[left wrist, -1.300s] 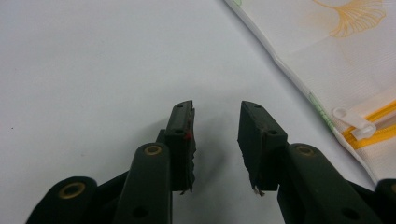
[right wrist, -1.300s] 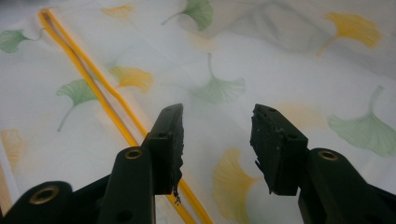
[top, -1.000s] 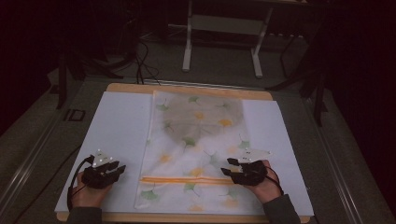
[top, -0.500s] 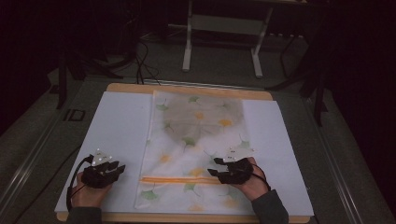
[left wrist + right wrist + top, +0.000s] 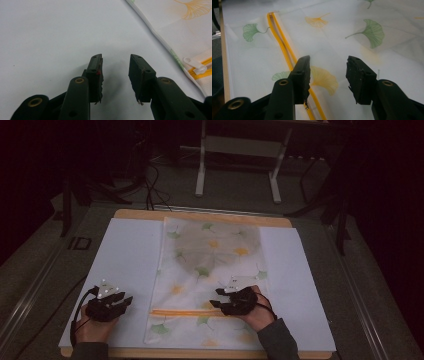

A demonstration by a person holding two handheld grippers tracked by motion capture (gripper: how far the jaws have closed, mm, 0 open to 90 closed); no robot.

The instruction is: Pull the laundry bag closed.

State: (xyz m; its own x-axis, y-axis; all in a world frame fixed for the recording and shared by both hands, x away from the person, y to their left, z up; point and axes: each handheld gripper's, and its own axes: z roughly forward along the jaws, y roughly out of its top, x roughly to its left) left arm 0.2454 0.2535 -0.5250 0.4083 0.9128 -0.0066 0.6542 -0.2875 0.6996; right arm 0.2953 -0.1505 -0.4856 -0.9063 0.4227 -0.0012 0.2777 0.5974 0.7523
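A white mesh bag (image 5: 212, 270) printed with green and yellow ginkgo leaves lies flat in the middle of the table. An orange zipper (image 5: 182, 312) runs across it near the front; the zipper (image 5: 283, 47) looks partly parted. Its white pull tab (image 5: 195, 65) sits at the bag's left edge. My right gripper (image 5: 220, 299) rests on the bag (image 5: 362, 32) by the zipper's right end, jaws open and empty, (image 5: 328, 75). My left gripper (image 5: 125, 301) lies on the white sheet to the left of the bag (image 5: 190, 27), open, with nothing between its jaws (image 5: 115, 72).
A white sheet (image 5: 125, 260) covers a wooden board (image 5: 200, 215) under the bag. A grey floor with black cables (image 5: 155, 180) and a metal stand (image 5: 237, 150) lies beyond the table's far edge. Dark poles (image 5: 342, 220) stand at the right.
My right gripper has slid leftwards, from the bag's right edge onto the bag near the zipper. The left gripper has stayed where it was.
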